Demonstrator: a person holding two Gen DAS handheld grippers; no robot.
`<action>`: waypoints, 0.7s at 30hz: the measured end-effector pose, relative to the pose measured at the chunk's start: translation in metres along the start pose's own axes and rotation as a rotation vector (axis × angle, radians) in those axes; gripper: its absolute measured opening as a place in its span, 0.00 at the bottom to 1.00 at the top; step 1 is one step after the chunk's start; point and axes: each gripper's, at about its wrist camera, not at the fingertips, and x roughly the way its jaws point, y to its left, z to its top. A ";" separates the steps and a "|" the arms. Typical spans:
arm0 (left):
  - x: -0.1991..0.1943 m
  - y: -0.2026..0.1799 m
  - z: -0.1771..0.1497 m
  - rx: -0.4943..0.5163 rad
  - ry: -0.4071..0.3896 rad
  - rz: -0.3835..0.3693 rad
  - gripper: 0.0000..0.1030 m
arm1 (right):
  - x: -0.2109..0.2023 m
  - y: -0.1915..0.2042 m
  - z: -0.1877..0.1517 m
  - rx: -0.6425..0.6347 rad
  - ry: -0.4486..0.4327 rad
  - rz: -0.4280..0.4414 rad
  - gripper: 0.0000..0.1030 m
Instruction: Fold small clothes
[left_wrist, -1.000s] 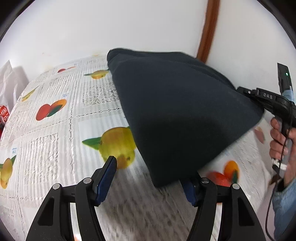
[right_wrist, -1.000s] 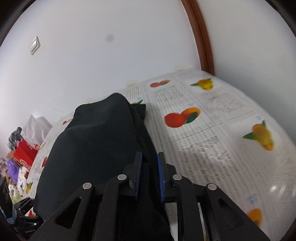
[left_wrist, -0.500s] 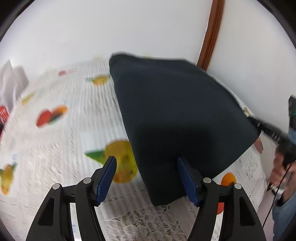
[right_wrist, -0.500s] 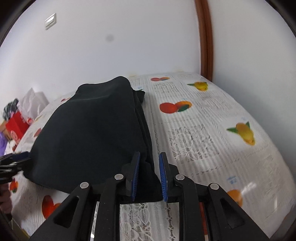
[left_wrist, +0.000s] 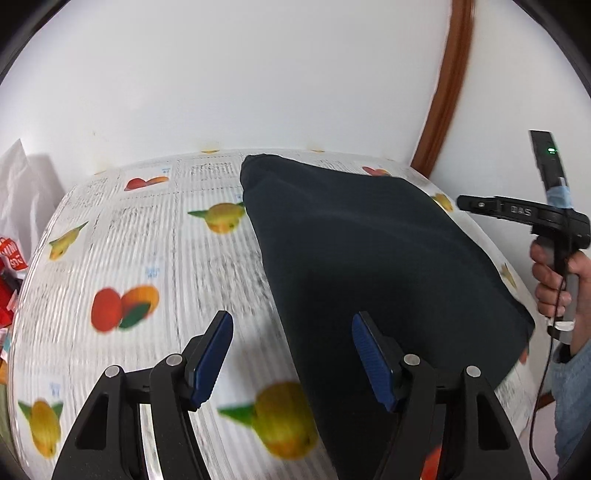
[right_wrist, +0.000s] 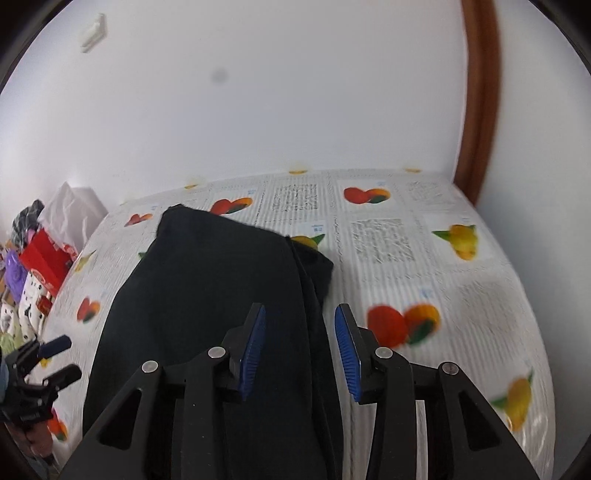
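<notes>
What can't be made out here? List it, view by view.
- Left wrist view: near edge of the dark garment, hidden behind the left tongs.
- Right wrist view: garment's near end, cut off by the frame and the right tongs.
- Both views: tablecloth print, motion-blurred.
- Garment type: unclear.

The dark garment (right_wrist: 207, 314) runs off the bottom of the right wrist view, behind the right gripper (right_wrist: 299, 347), so its near hem is hidden. In the left wrist view the fruit-print cloth (left_wrist: 155, 258) on the tabletop is motion-blurred toward the near edge. The clutter (right_wrist: 33, 266) beyond the tabletop's left edge is too small to identify. The person's sleeve (left_wrist: 569, 398) is cut off.
</notes>
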 end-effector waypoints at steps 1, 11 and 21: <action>0.007 0.000 0.005 0.000 0.006 -0.003 0.62 | 0.012 -0.001 0.008 0.013 0.017 0.005 0.38; 0.059 -0.006 0.014 0.012 0.097 -0.015 0.65 | 0.063 -0.003 0.040 0.083 -0.061 0.204 0.04; 0.044 -0.003 0.010 0.018 0.090 -0.020 0.63 | 0.063 -0.022 0.032 0.114 0.033 0.089 0.21</action>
